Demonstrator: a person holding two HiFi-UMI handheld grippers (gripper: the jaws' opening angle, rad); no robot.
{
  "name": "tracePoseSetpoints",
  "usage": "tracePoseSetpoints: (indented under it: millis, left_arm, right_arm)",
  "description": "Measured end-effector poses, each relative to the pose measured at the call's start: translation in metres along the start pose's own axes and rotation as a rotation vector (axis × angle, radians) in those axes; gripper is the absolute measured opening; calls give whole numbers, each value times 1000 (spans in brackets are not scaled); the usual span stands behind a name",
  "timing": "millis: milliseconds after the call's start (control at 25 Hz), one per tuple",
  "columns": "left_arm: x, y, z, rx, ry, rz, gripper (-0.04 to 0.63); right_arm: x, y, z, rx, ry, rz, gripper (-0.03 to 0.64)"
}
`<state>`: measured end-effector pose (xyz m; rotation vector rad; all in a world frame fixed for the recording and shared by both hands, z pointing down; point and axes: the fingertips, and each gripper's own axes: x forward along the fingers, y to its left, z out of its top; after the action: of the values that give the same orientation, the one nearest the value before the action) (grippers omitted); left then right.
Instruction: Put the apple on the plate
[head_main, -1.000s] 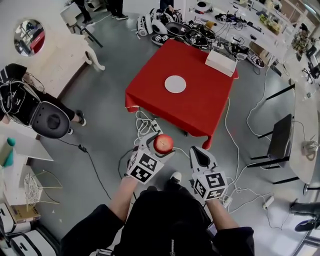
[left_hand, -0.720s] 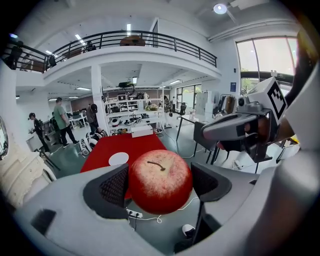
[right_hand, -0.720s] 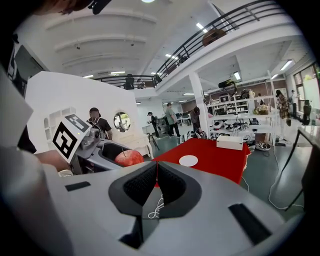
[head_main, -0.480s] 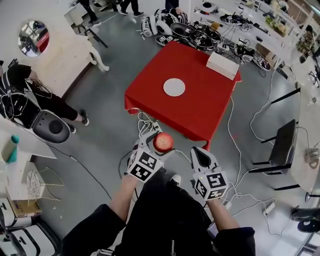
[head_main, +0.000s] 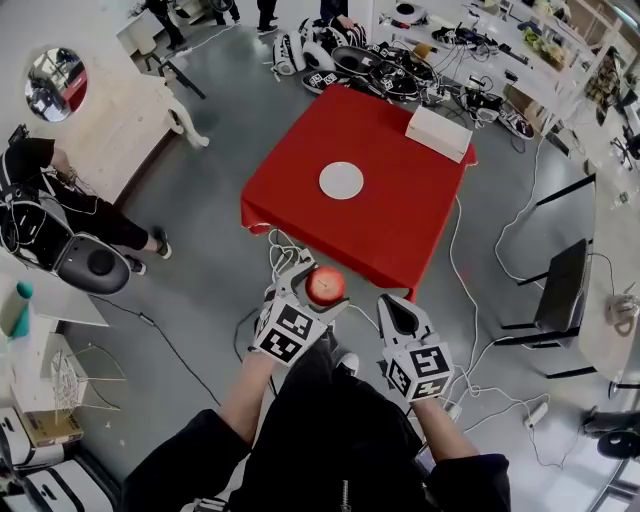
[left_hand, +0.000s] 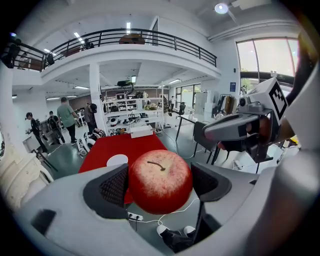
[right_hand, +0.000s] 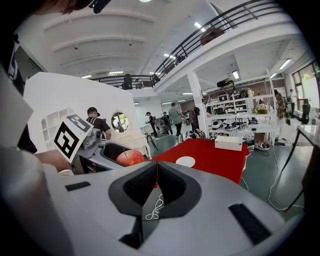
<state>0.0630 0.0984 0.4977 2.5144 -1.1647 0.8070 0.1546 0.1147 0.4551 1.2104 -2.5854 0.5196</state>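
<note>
Over grey floor (head_main: 205, 225), left tongs (head_main: 322, 292) clamp apple (left_hand: 160, 181).

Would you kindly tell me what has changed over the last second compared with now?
The square red-clothed table and the round white plate on it have slid slightly down and left in the head view, so the person seems to be edging towards them. Nothing was grasped or released. The left tool stays shut on the red apple; the right tool stays shut and empty.
</note>
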Motion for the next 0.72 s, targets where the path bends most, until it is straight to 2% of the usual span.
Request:
tracePoseSetpoints:
  millis: [720]
  left_arm:
    - [51,108,29,34,-26,-98,396]
  right_arm:
    - [112,-18,52,-10,3,-75,12]
